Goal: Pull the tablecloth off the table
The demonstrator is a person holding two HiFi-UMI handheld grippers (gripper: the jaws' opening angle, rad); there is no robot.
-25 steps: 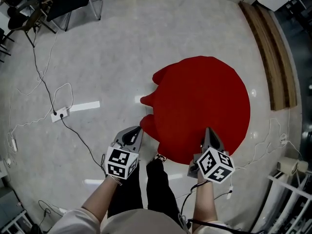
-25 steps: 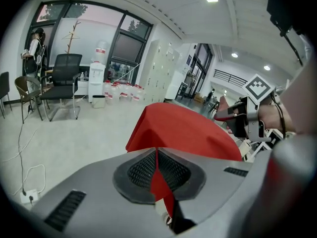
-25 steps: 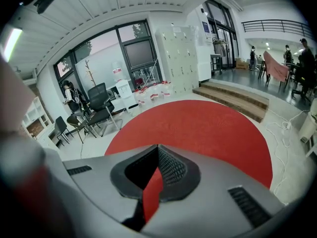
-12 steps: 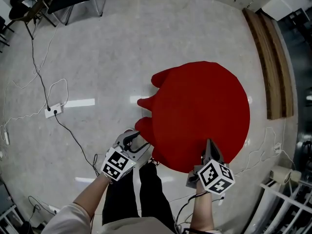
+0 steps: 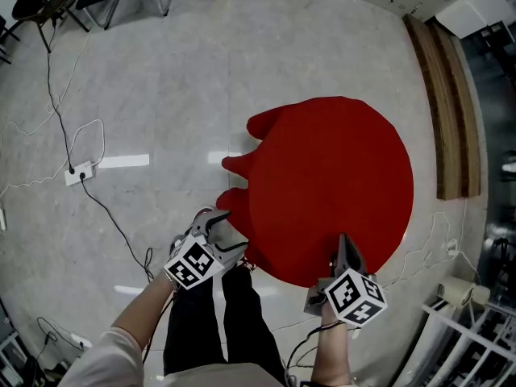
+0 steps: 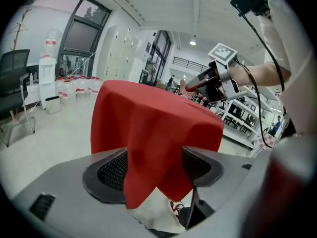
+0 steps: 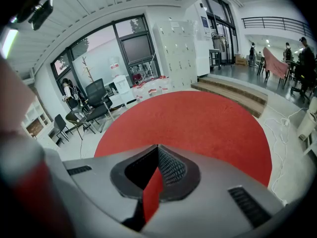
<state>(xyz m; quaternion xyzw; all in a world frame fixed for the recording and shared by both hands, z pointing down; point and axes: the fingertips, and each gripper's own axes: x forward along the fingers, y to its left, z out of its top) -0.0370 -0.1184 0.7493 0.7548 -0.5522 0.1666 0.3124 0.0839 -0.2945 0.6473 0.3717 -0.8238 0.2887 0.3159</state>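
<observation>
Floor (image 5: 161,87): pale and glossy.
Cloth (image 5: 330,184): red, draped over the round worktop, which it hides.
Left claw (image 5: 216,224): spread wide, jaws just opened, a hanging fold of cloth loose between them.
Right claw (image 5: 343,244): pressed together, pinching the cloth's near edge.

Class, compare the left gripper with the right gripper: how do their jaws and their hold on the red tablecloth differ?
Jaws: the left gripper has its jaws wide apart, having just been opening them; the right gripper has its jaws shut.
Hold: a hanging fold of the tablecloth drapes loose between the left gripper's jaws, unclamped, while the right gripper pinches the cloth's edge.
Shared: both work on the same red tablecloth at its near side.
</observation>
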